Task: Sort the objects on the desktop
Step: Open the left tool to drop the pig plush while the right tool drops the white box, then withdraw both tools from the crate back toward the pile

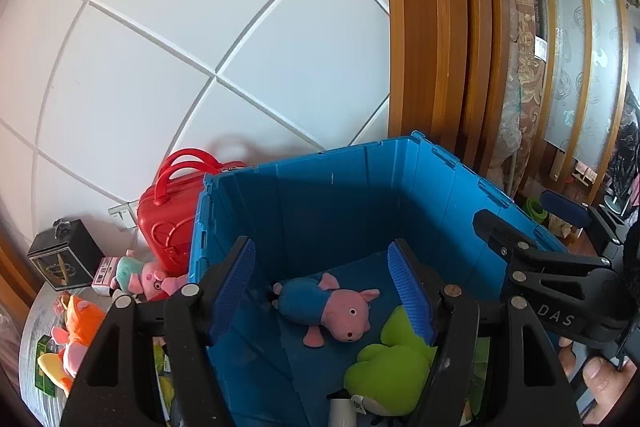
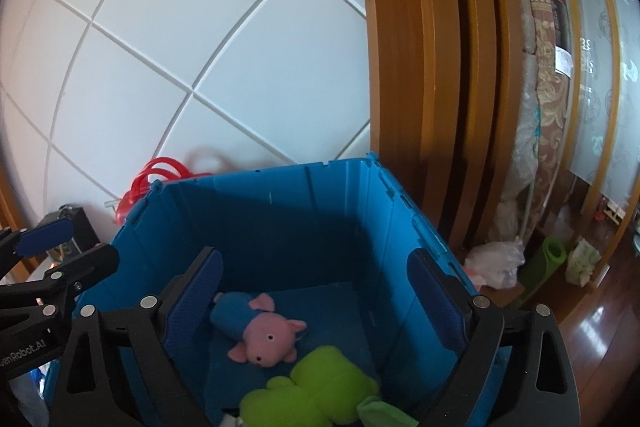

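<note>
A blue plastic crate (image 1: 328,195) stands open before both grippers; it also shows in the right wrist view (image 2: 280,211). On its floor lie a pig plush in blue (image 1: 328,307), also in the right wrist view (image 2: 260,331), and a green plush (image 1: 392,371), also in the right wrist view (image 2: 316,395). My left gripper (image 1: 324,291) is open and empty above the crate. My right gripper (image 2: 316,303) is open and empty above it too, and shows at the right in the left wrist view (image 1: 532,223).
Left of the crate stand a red toy case (image 1: 168,223) and a black box (image 1: 64,259). A pig plush in a teal dress (image 1: 140,275) and an orange plush (image 1: 76,331) lie on the table. A wooden door frame (image 2: 420,67) is behind.
</note>
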